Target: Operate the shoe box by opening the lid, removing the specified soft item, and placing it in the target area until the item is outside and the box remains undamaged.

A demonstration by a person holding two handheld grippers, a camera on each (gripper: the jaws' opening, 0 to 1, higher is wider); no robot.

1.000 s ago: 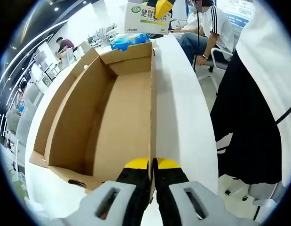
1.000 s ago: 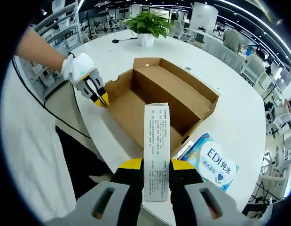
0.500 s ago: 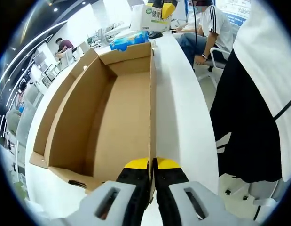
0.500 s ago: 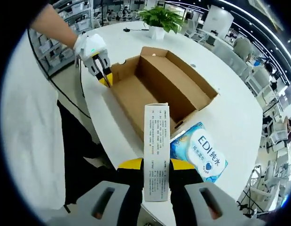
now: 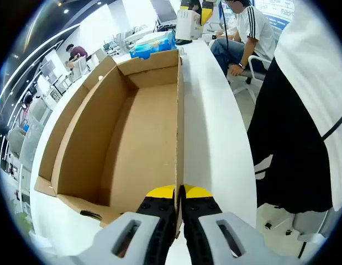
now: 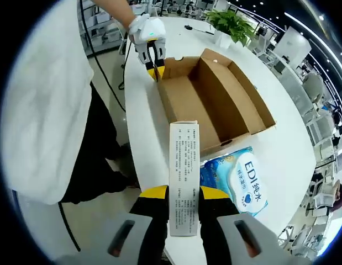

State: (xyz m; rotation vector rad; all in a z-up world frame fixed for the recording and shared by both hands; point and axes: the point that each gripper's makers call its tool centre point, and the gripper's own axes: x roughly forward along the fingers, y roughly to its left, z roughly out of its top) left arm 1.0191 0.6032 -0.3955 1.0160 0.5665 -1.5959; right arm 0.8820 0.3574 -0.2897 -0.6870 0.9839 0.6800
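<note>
The open brown shoe box (image 5: 135,127) lies empty on the white table (image 5: 215,132). My left gripper (image 5: 179,193) is shut on the box's near right wall. In the right gripper view the same box (image 6: 215,102) lies ahead, with the left gripper (image 6: 152,52) clamped on its far-left wall. My right gripper (image 6: 183,193) is shut on a white printed carton (image 6: 183,171), held upright in the air. A blue soft pack (image 6: 245,187) rests on the table against the box's near end. In the left gripper view the pack (image 5: 151,44) lies beyond the box, with the carton (image 5: 188,23) above it.
A person in a white shirt and black trousers (image 6: 54,110) stands at the table's edge, close to both grippers. A potted plant (image 6: 232,25) stands at the table's far side. Someone sits on a chair (image 5: 245,33) beyond the table end.
The right gripper with the carton has drawn back from the box and swung round toward the table's edge. The left gripper has held still on the box wall.
</note>
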